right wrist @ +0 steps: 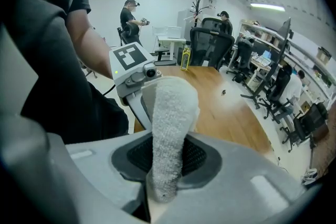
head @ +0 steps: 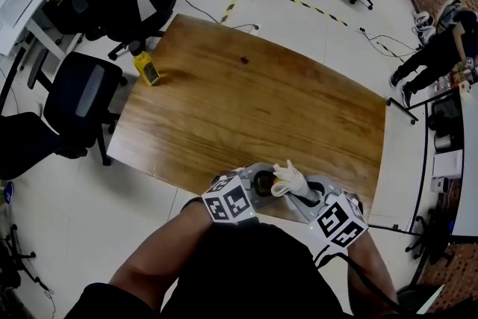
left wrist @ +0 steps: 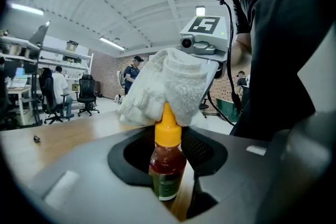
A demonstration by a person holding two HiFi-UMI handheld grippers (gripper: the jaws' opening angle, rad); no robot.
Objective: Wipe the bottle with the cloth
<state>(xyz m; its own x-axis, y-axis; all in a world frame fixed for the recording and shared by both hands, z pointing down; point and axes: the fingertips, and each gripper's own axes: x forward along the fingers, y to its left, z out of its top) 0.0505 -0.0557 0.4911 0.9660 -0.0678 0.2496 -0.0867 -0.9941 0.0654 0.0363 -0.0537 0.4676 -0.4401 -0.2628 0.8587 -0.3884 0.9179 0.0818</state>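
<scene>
A small bottle (left wrist: 167, 162) with a yellow cap, red-brown contents and a green label stands upright between the jaws of my left gripper (left wrist: 170, 186), which is shut on its body. A white terry cloth (left wrist: 169, 85) lies bunched over the cap and touches its tip. My right gripper (right wrist: 165, 176) is shut on that cloth (right wrist: 169, 128), which sticks up out of its jaws. In the head view both grippers meet at the wooden table's (head: 246, 108) near edge, left gripper (head: 260, 183) beside right gripper (head: 300, 192), with the cloth (head: 290, 178) between them.
A yellow bottle (head: 146, 68) stands at the table's far left corner. A small dark speck (head: 243, 58) lies further back on the wood. Black office chairs (head: 82, 97) stand to the left, and a person (head: 437, 56) is at the far right.
</scene>
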